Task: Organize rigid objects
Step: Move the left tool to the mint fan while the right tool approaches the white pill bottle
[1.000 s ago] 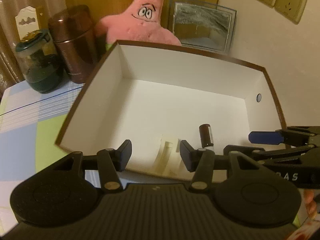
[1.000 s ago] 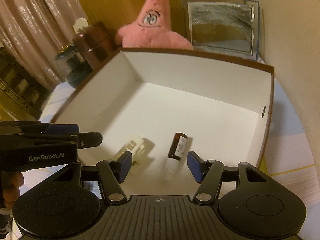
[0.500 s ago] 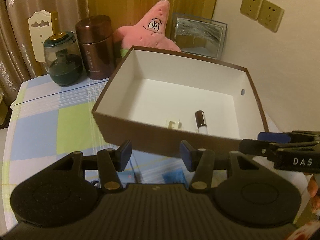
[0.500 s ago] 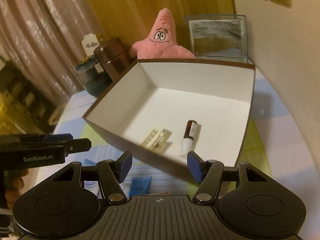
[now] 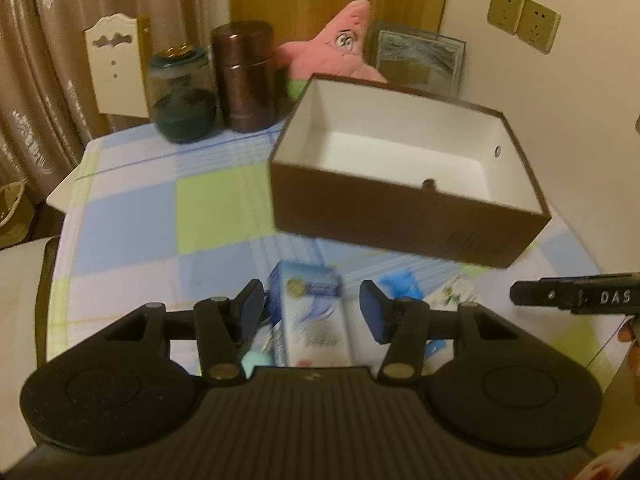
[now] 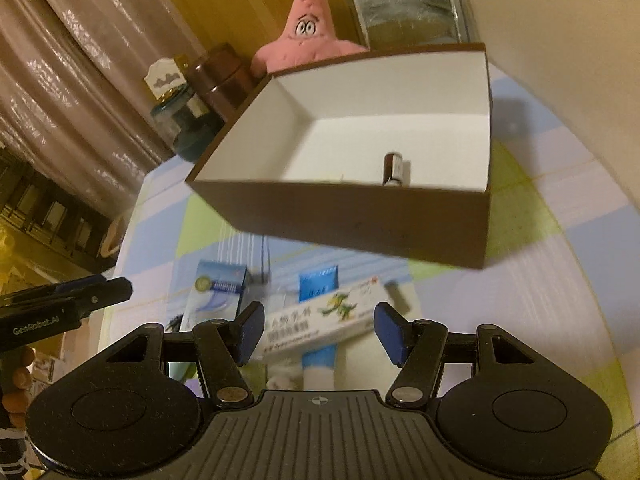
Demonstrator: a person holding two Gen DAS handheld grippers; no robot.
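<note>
A brown box (image 5: 400,216) with a white inside stands on the checked tablecloth; it also shows in the right wrist view (image 6: 360,216). A small brown bottle (image 6: 393,168) lies inside it. My left gripper (image 5: 312,312) is open above a blue-and-white carton (image 5: 310,312) in front of the box. My right gripper (image 6: 318,330) is open over a long white carton (image 6: 324,326) with a green figure. The blue-and-white carton (image 6: 218,294) lies left of it. A blue tube (image 6: 318,320) lies partly under the long carton.
At the back stand a pink starfish plush (image 5: 336,56), a brown canister (image 5: 244,76), a glass jar (image 5: 182,98) and a framed picture (image 5: 420,60). A wall with sockets (image 5: 524,20) is on the right. The table edge (image 5: 64,240) is at the left.
Both grippers have pulled back from over the box toward the near side of the table. The cartons and tube in front of the box have come into view.
</note>
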